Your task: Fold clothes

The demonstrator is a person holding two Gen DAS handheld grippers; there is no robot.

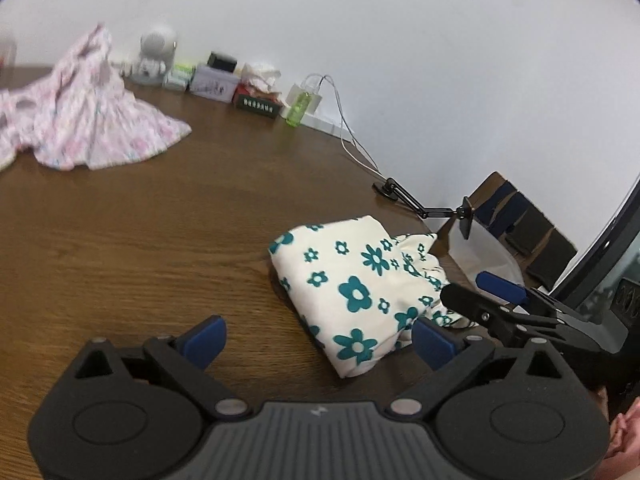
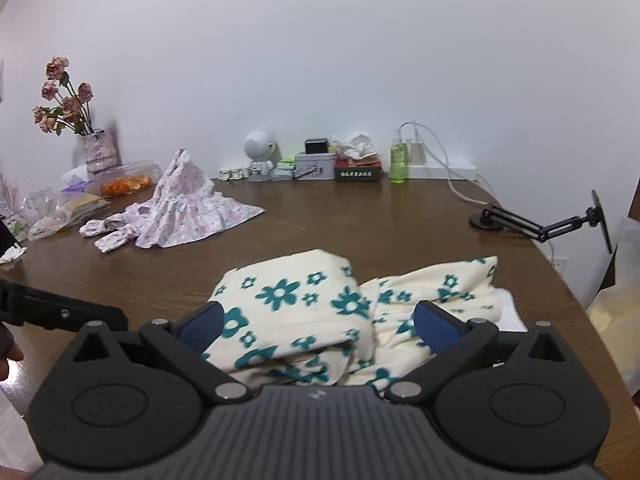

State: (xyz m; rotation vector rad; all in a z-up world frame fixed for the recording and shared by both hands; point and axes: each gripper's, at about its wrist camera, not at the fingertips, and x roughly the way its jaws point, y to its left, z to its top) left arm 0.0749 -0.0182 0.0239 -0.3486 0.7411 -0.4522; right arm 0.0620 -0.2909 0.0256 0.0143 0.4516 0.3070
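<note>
A folded cream garment with teal flowers (image 1: pixel 348 280) (image 2: pixel 288 300) lies on the brown wooden table (image 1: pixel 160 240) (image 2: pixel 360 216) near its right edge, one part bunched to the right. My left gripper (image 1: pixel 319 340) is open, its blue pads wide apart, at the garment's near left corner and not pressing on it. My right gripper (image 2: pixel 319 326) is open too, its pads standing on either side of the cloth. It also shows in the left wrist view as the right gripper (image 1: pixel 486 294). A crumpled pink floral dress (image 1: pixel 80 120) (image 2: pixel 188 208) lies farther back on the left.
Along the wall stand a white robot figure (image 2: pixel 260 156), tin boxes (image 2: pixel 316 166), a green bottle (image 2: pixel 397 162) and a power strip with cables (image 2: pixel 448 172). A black phone-holder arm (image 2: pixel 536 220) sits at the right edge. A vase of dried flowers (image 2: pixel 100 152) and food packs are back left.
</note>
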